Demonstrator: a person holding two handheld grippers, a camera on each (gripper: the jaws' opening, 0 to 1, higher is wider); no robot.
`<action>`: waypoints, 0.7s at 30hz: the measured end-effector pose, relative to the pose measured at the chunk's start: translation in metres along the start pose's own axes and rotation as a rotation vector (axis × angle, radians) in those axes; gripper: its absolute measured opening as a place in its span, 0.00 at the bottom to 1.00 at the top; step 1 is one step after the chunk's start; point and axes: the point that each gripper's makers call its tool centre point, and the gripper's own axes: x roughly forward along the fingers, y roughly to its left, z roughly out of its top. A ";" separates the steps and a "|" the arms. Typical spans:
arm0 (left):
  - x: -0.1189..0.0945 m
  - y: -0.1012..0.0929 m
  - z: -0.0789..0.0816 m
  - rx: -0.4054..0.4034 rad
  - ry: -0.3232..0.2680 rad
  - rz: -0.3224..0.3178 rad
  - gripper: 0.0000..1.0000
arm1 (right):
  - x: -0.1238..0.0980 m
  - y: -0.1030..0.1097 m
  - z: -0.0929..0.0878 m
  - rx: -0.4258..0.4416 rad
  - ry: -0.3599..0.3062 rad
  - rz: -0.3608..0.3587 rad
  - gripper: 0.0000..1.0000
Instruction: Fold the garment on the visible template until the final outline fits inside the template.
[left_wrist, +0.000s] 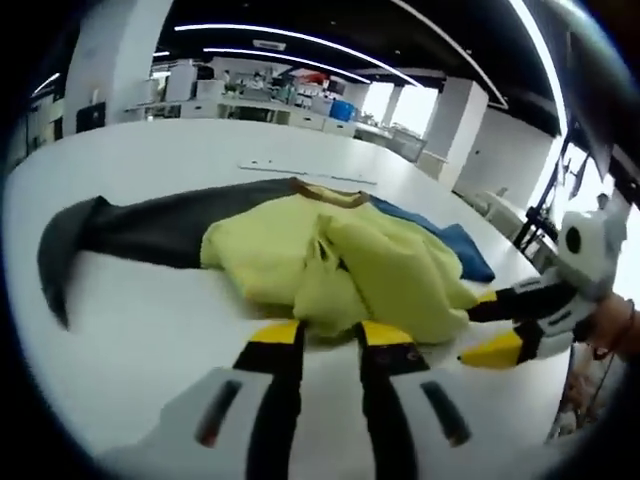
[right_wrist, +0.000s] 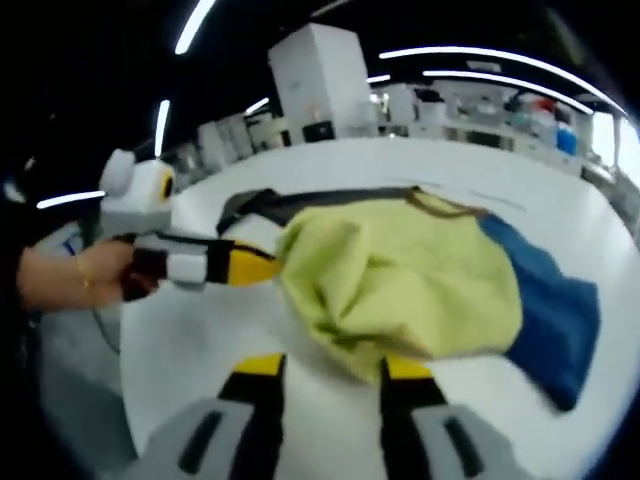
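Note:
A garment lies spread on a white table (left_wrist: 130, 330): yellow-green body (left_wrist: 380, 260), dark grey sleeve (left_wrist: 150, 230) to the left, blue sleeve (left_wrist: 455, 245) to the right. Its body is bunched into loose folds. My left gripper (left_wrist: 330, 335) stands open at the near hem, with the fabric edge between its yellow tips. In from the right reaches my right gripper (left_wrist: 488, 325), fingers apart at the garment's right edge. In the right gripper view that gripper (right_wrist: 333, 367) is open, and the yellow body (right_wrist: 400, 280) reaches down between its tips. The left gripper (right_wrist: 262, 255), held by a hand (right_wrist: 60, 280), touches the garment's left edge.
A thin pale strip (left_wrist: 300, 170) lies on the table beyond the collar. The table edge (right_wrist: 130, 380) runs close by on the left of the right gripper view. Desks, shelves and white pillars (right_wrist: 320, 80) stand far behind.

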 end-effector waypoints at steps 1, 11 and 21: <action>0.002 0.004 -0.001 -0.016 0.003 0.013 0.17 | 0.001 0.000 0.000 0.001 -0.006 -0.009 0.32; -0.001 0.009 -0.001 -0.048 -0.015 0.002 0.03 | 0.007 -0.013 0.004 0.003 -0.041 -0.064 0.09; -0.017 0.012 0.011 -0.005 -0.028 -0.027 0.01 | -0.009 -0.010 0.010 0.008 -0.060 -0.062 0.00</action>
